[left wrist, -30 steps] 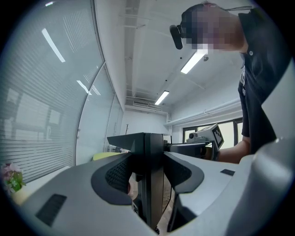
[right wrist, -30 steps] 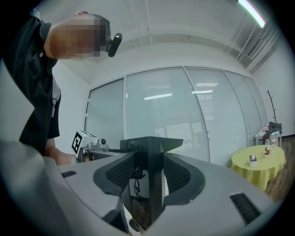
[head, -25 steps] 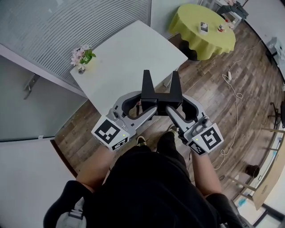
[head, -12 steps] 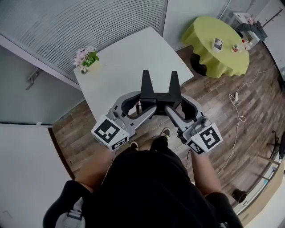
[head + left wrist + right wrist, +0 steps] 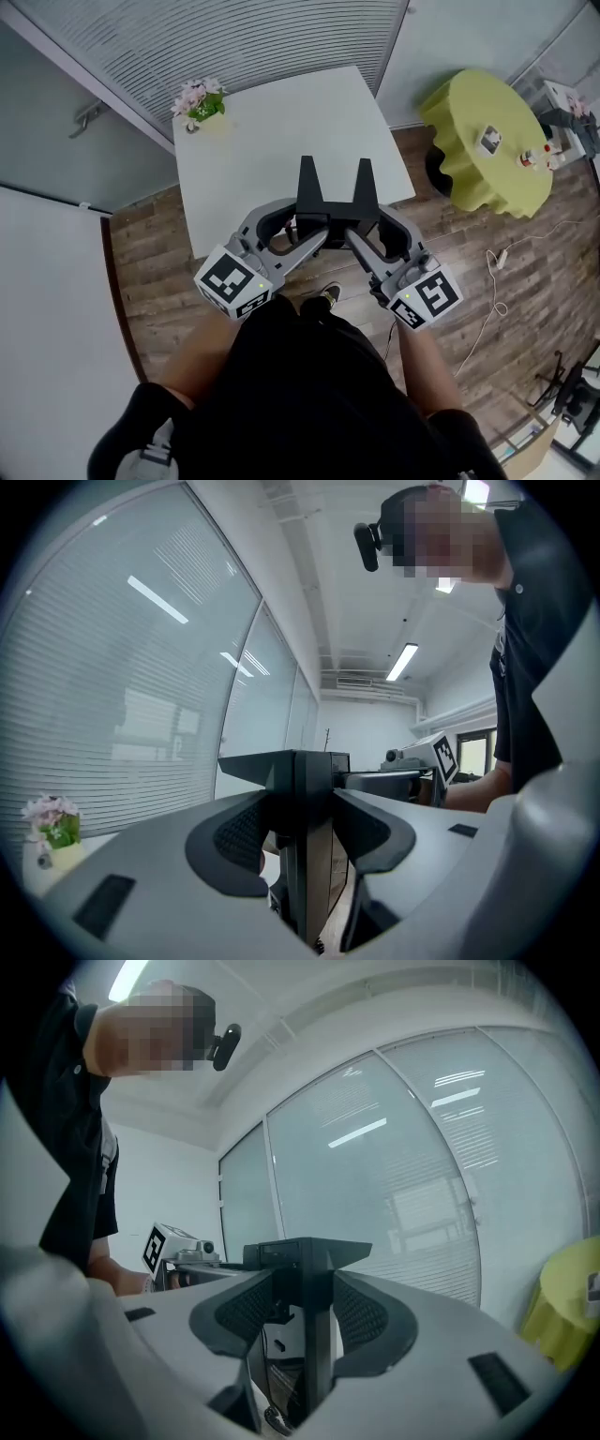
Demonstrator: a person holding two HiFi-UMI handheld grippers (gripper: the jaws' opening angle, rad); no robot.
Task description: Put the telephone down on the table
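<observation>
My left gripper is clamped on the telephone, dark ribbed pads pressed flat on its thin black edge. My right gripper is the same, shut on the opposite edge of that body, pads on each face. Both grippers are loaded, nothing else between the jaws. In the head view the telephone hangs between left gripper and right gripper, in the air over the near edge of the white table, not set down; I can't judge its height above the top. It's matte black hard plastic, boxy, with two tapered prongs pointing away from me. The table top is smooth, flat and square, with a small flower vase at the far left corner, well apart. For the step I'd carry it forward past the edge, keep both grips level so it doesn't twist, lower until the base sits flat, then release both sides together. The plank floor is below, so no early release.
</observation>
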